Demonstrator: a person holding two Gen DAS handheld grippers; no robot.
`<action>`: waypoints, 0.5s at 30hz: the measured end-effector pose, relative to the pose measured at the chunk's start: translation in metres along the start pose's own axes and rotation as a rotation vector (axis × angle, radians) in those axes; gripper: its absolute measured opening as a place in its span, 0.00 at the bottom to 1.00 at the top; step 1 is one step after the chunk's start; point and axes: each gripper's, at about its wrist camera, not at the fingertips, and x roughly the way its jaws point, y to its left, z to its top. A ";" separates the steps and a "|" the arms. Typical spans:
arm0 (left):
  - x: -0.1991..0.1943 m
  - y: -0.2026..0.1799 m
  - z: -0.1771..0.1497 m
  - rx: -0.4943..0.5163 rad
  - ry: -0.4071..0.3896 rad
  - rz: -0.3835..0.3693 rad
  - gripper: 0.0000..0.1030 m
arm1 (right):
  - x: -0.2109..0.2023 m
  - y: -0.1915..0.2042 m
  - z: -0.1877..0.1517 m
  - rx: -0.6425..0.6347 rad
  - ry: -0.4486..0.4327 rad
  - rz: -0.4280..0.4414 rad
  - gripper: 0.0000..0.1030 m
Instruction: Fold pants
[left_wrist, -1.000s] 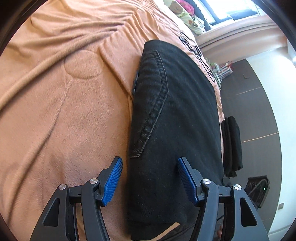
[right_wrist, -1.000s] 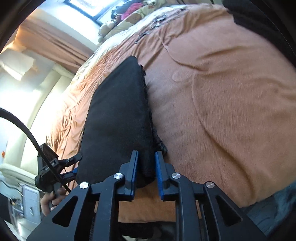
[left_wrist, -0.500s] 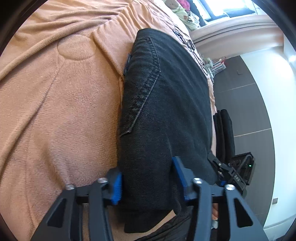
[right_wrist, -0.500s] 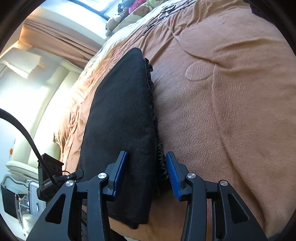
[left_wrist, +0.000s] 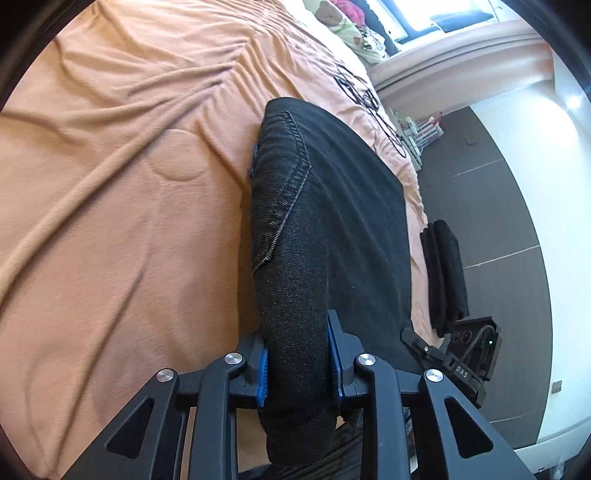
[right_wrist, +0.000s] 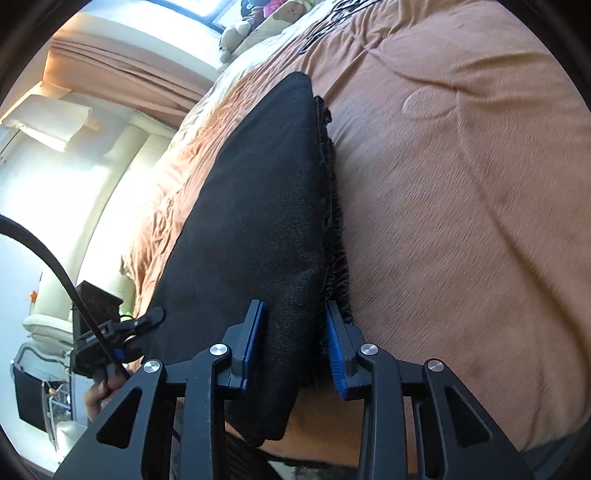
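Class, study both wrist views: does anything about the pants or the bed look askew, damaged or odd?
Mostly tidy. The black pants lie folded on the orange blanket, gripped by both tools. Only the frayed hem, sticking out past the top layer, looks uneven.

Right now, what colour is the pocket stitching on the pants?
Grey stitching on black pants; clearest in left wrist view.

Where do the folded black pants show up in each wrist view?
Left wrist: black pants run up centre frame, near end between the left gripper pads.
Right wrist: centre-left, near end between the right gripper pads.
Shared landmark: orange blanket.
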 end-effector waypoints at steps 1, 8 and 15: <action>-0.004 0.003 -0.002 0.000 0.000 0.009 0.26 | 0.002 0.002 -0.002 -0.001 0.005 0.006 0.29; -0.029 0.014 -0.012 -0.003 -0.005 0.039 0.26 | 0.018 0.010 -0.007 -0.001 0.061 0.061 0.29; -0.030 0.027 -0.013 -0.003 0.028 0.111 0.35 | 0.032 0.008 -0.004 -0.009 0.095 0.108 0.29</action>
